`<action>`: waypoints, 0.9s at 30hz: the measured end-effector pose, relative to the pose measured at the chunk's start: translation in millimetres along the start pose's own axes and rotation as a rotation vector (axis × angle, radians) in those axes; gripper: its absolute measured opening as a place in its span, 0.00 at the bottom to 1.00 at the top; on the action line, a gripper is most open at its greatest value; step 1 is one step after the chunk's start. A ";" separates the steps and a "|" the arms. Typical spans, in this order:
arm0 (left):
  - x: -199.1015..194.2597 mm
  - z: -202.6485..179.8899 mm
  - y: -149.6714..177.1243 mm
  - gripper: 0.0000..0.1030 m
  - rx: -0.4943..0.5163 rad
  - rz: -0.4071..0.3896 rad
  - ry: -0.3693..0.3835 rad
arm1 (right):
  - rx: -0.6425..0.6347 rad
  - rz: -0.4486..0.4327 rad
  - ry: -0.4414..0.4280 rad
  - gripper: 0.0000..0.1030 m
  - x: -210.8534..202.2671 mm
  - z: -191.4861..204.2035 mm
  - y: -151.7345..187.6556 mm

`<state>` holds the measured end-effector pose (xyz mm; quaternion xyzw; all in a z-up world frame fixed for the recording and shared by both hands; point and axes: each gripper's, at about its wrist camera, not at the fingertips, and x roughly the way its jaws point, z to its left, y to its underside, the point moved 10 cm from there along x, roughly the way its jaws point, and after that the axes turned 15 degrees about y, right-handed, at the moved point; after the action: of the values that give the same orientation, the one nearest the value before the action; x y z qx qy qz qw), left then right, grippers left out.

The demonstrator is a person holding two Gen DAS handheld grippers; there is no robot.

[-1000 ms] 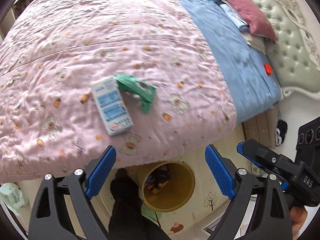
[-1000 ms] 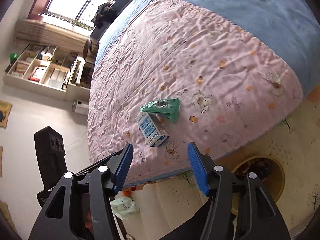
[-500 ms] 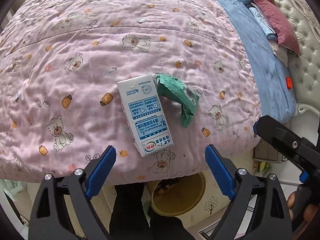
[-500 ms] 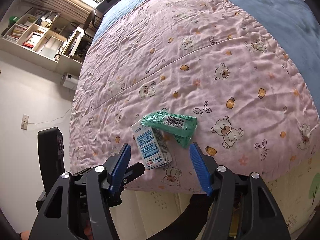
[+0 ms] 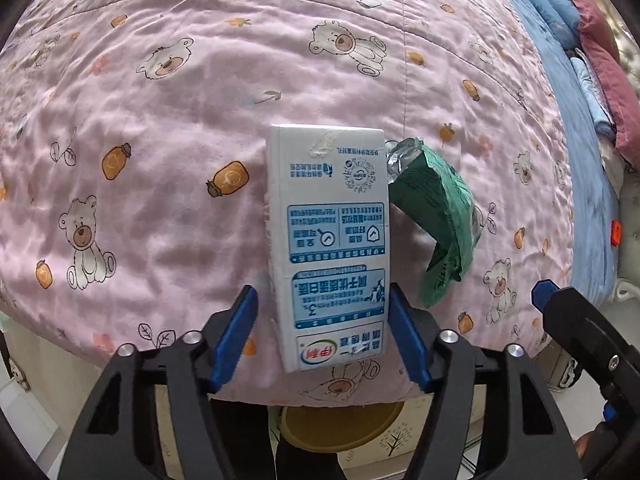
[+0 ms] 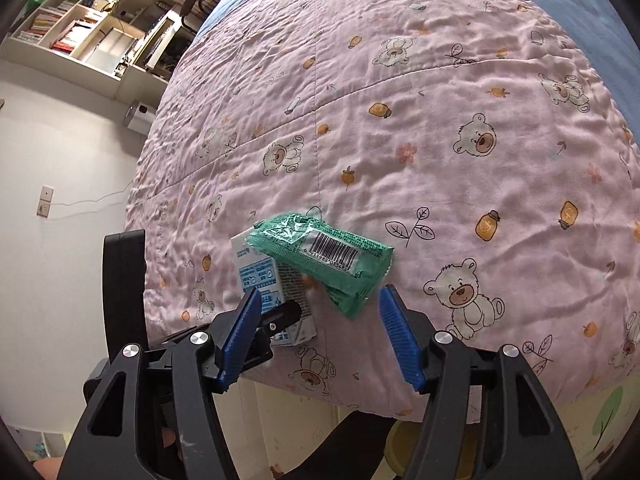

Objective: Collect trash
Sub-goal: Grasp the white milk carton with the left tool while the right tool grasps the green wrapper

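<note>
Nothing is collected yet: the milk carton and green wrapper lie on the bed. The left gripper jaws are closing around the carton; the right gripper jaws stand spread near the wrapper, pinching nothing.

We have brought our left gripper down over the milk carton, its jaws closing around the carton's near end. Our right gripper has neared the green wrapper, now at frame centre.
</note>
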<state>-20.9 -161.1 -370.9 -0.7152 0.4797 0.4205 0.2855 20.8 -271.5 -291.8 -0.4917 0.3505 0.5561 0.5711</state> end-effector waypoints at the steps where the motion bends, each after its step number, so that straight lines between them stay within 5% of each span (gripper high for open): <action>1: 2.1 0.7 -0.3 0.56 0.002 0.000 -0.006 | -0.010 0.006 0.004 0.58 2.9 -0.2 -0.6; 12: -24.1 11.4 -11.2 0.55 0.043 -0.042 0.006 | -0.077 0.024 0.020 0.58 22.3 14.9 -13.0; 25: -38.4 40.9 -17.6 0.55 0.005 -0.035 0.032 | -0.341 -0.030 0.257 0.58 64.6 39.0 -18.3; 27: -37.8 41.6 -18.0 0.55 0.008 -0.028 0.034 | -0.325 0.017 0.274 0.38 77.1 35.4 -17.7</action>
<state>-24.9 -103.7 -357.9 -0.7278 0.4759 0.4025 0.2861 43.4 -213.6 -352.2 -0.6453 0.3345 0.5380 0.4268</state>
